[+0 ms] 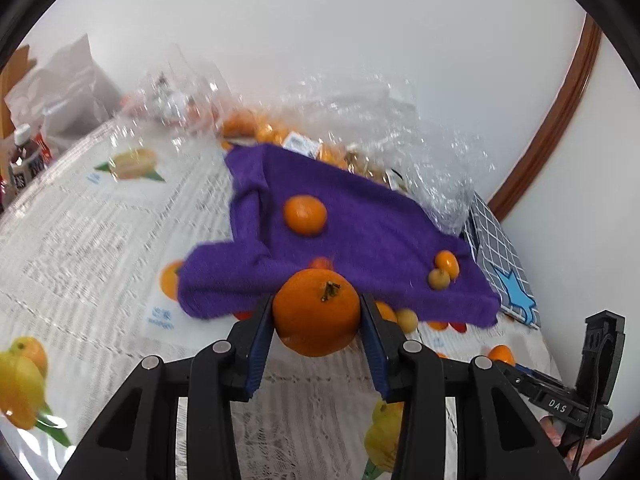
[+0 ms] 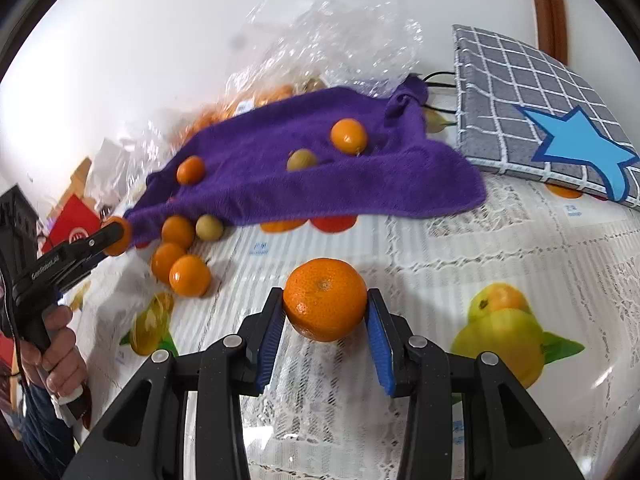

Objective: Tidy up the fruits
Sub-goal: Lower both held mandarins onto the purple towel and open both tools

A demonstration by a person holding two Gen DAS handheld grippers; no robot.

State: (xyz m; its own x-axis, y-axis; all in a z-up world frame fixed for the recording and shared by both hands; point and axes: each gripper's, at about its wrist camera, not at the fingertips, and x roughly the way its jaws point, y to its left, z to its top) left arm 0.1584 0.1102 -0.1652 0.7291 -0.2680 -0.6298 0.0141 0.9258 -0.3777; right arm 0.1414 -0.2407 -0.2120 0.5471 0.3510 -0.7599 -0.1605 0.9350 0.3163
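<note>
My left gripper [image 1: 317,312] is shut on a large orange mandarin [image 1: 316,312], held above the near edge of a purple towel [image 1: 360,224]. On the towel lie another mandarin [image 1: 305,215], a small orange fruit [image 1: 447,263] and a pale yellow-green fruit [image 1: 439,279]. My right gripper [image 2: 325,306] is shut on a second mandarin [image 2: 325,300] just above the tablecloth. In the right wrist view the towel [image 2: 280,176] carries a mandarin [image 2: 349,136], a pale fruit [image 2: 302,160] and a small orange fruit [image 2: 190,169]. Several loose mandarins [image 2: 188,276] and a pale fruit [image 2: 209,228] lie by its left corner.
A crinkled clear plastic bag [image 2: 320,40] with more oranges sits behind the towel. A grey checked cushion with a blue star [image 2: 540,120] lies at the right. The white lace tablecloth [image 2: 480,240] has printed fruit pictures. Bottles and a white bag [image 1: 68,92] stand at far left.
</note>
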